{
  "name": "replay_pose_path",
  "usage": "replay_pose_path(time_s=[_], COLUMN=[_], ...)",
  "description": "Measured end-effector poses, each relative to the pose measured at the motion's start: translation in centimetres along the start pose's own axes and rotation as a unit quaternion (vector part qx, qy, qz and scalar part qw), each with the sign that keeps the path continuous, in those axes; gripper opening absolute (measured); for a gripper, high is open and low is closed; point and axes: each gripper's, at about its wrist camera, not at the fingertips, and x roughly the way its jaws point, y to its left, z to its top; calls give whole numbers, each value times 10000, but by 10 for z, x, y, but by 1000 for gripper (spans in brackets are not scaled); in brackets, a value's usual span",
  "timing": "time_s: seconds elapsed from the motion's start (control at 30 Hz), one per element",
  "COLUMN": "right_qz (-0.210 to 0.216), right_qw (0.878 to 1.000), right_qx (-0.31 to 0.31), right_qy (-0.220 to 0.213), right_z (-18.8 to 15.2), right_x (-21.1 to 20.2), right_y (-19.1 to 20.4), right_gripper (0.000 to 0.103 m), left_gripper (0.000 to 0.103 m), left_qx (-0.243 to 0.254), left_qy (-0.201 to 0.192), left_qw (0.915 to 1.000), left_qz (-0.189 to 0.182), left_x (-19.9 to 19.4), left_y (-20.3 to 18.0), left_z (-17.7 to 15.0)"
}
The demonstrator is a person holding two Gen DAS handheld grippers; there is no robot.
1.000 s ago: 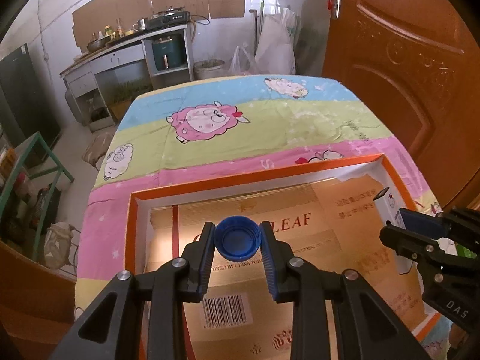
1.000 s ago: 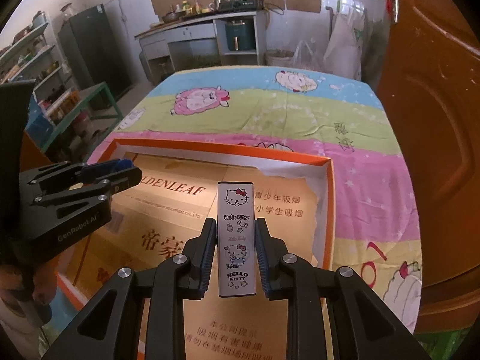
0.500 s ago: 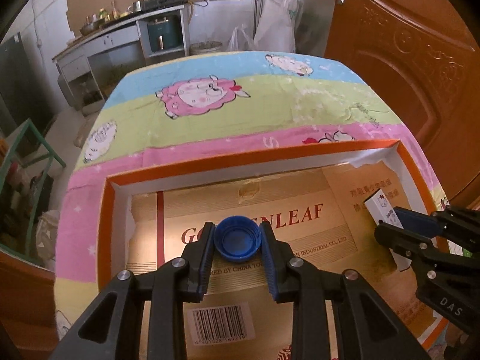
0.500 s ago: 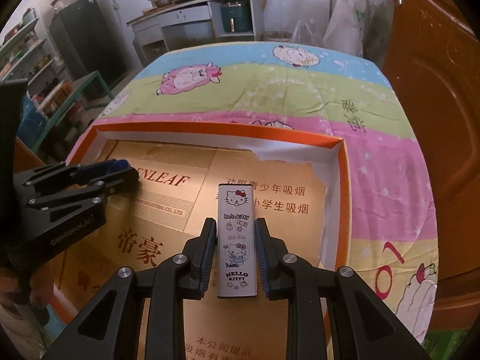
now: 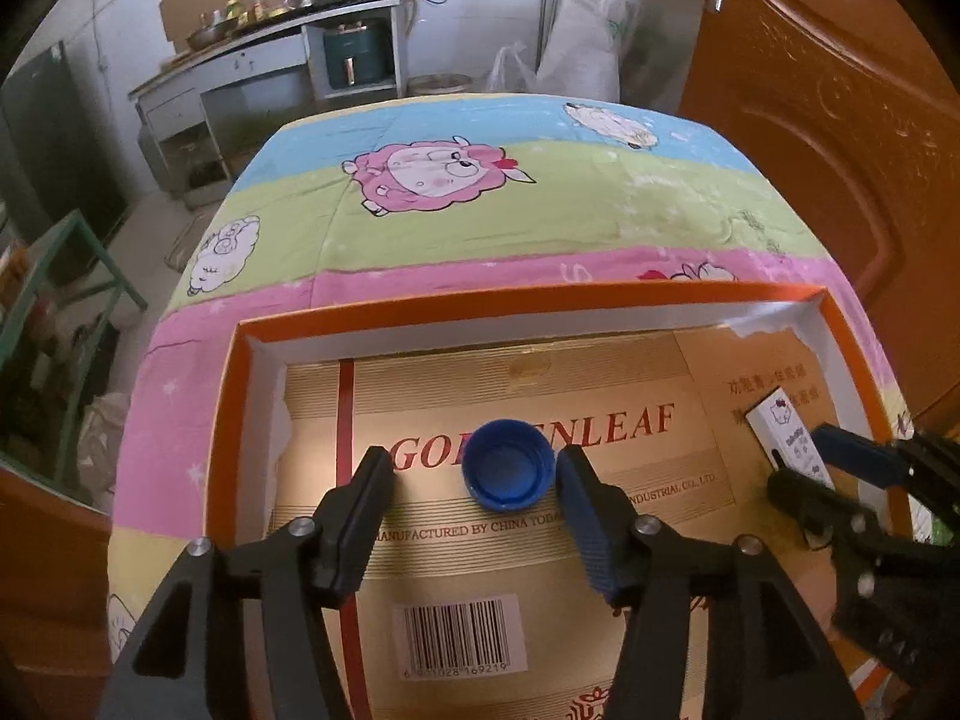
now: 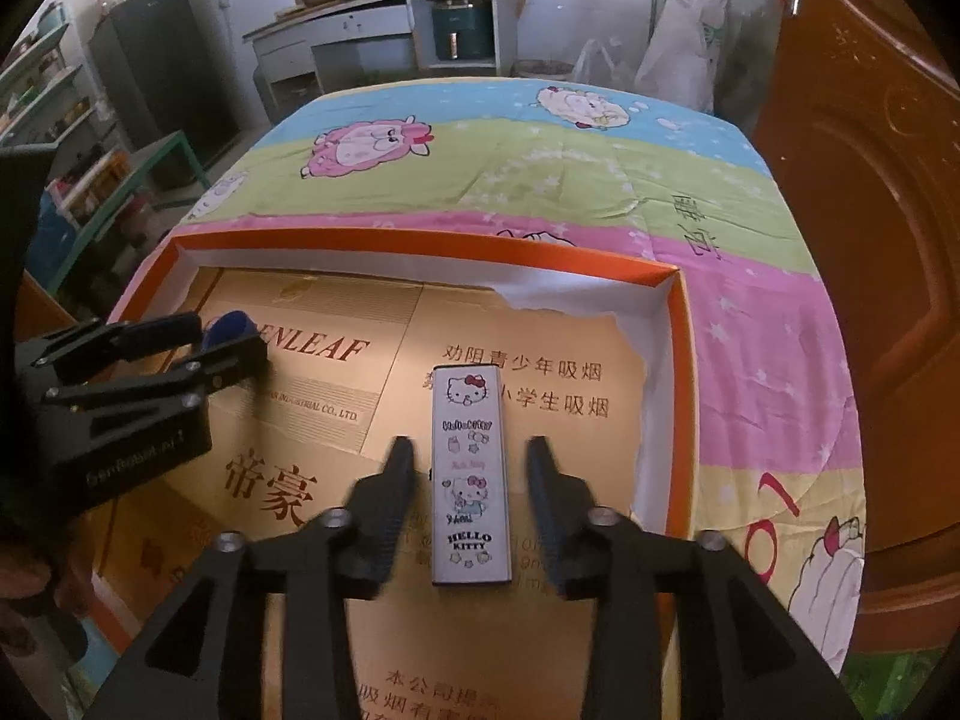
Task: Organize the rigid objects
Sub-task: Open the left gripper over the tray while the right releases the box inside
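A blue bottle cap (image 5: 507, 473) lies hollow side up on the cardboard floor of the orange-rimmed box (image 5: 516, 298). My left gripper (image 5: 474, 468) straddles it with jaws opening, both pads clear of the cap. In the right wrist view a white Hello Kitty case (image 6: 471, 474) lies flat on the cardboard. My right gripper (image 6: 471, 462) is opening around it, with gaps on both sides. The case (image 5: 789, 429) also shows at the right of the left wrist view, and the cap (image 6: 227, 327) peeks past the left gripper's fingers (image 6: 180, 333).
The box (image 6: 675, 360) sits on a table covered with a sheep-print cloth (image 5: 480, 198). A brown wooden door (image 5: 840, 120) stands close on the right. Kitchen counter (image 6: 384, 30) and shelving lie beyond the table's far end.
Both grippers sank slightly into the box, then spread their jaws. The cap and the Hello Kitty case, gripped before, now lie free on the cardboard.
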Motion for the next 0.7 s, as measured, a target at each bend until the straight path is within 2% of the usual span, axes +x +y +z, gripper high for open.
replay_pose_path(time_s=[0.4, 0.53, 0.7], right_qz=[-130, -144, -148], right_qw=[9990, 9985, 9978], right_qx=[257, 315, 371], right_qy=[-333, -420, -525], right_z=[-19, -24, -34], right_x=[-26, -35, -48], right_y=[-4, -4, -1], right_gripper=[47, 47, 47], left_gripper=[57, 57, 57], left_qx=[56, 17, -98], left_qy=[-216, -536, -709], left_qw=[9997, 9986, 9974], left_qz=[-70, 26, 26], left_x=[-11, -31, -54], left_y=[-5, -6, -4], left_z=[-7, -9, -17])
